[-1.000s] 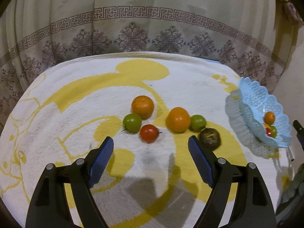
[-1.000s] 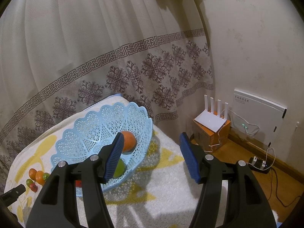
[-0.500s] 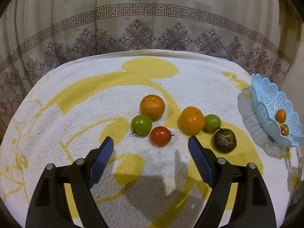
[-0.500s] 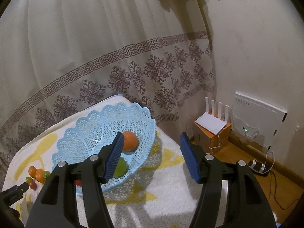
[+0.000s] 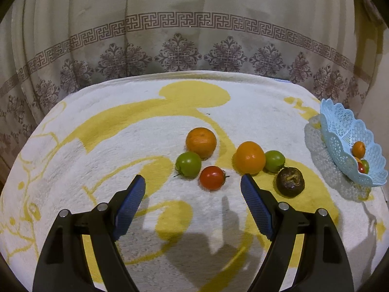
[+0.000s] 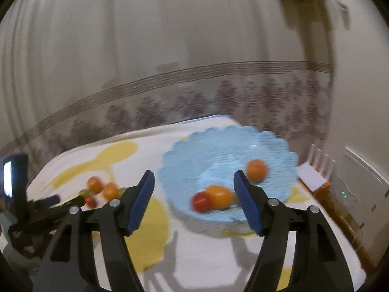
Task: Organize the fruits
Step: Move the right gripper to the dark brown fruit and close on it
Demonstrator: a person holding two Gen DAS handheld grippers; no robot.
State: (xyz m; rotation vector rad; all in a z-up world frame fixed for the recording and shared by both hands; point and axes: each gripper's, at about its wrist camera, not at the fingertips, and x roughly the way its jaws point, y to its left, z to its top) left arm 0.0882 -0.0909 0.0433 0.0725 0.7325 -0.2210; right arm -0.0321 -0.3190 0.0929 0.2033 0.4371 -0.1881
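Six fruits lie loose on the tabletop (image 5: 243, 102), which is covered with a thick white and yellow towel, and three more are already in the blue basket (image 5: 340, 131). Behind the tabletop hangs a pale curtain (image 5: 194, 24) with a brown patterned band; in the right wrist view a white router (image 6: 313, 172) stands on the floor beyond the right tongs, near the wall. The basket is far to the right of the left tongs (image 5: 193, 187) and just ahead of the right tongs (image 6: 194, 180). Ahead of the left tongs are two oranges, one farther (image 5: 201, 142) and one (image 5: 250, 157) close to the right pad, then a dark wrinkled fruit (image 5: 290, 181) outside the right pad, two green fruits (image 5: 188, 164) (image 5: 274, 160), and the small red tomato (image 5: 212, 177) nearly between the pads. The left tongs are spread wide and empty. The right tongs are empty too, their jaws are opening, and the view is blurred. I think the risk is that the fruits lie very close together, so closing on the tomato may push the green fruit or the orange, and a round fruit can roll on the soft towel. The basket stands near the tabletop edge, so a hard drop may tip it.
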